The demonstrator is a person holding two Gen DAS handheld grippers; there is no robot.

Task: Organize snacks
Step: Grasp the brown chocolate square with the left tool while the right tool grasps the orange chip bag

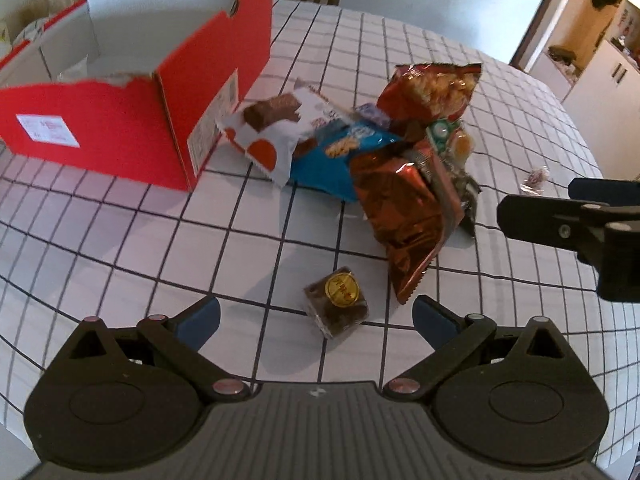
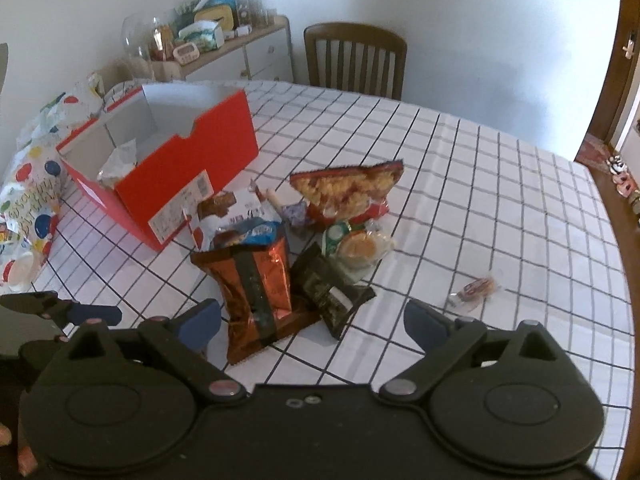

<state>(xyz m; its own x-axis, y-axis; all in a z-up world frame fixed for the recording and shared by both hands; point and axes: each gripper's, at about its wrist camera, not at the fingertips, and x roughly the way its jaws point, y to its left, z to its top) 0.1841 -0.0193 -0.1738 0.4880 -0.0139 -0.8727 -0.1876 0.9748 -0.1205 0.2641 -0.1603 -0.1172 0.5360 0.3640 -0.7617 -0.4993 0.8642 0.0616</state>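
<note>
Snacks [image 1: 400,184] lay heaped beside the red box [image 1: 132,128]; left gripper [image 1: 316,320] and right gripper [image 2: 312,320] both gaped, holding nothing.

a wooden chair [image 2: 355,60] stands at the far side of the checked tablecloth [image 2: 480,184]. a cluttered dresser [image 2: 240,52] sits against the wall; balloon-print wrapping [image 2: 36,184] lies beside it.

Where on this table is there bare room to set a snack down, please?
The tablecloth is bare right of the snack pile, past the lone candy, and toward the chair. It is crowded between the pile and the red box, which touch.
</note>
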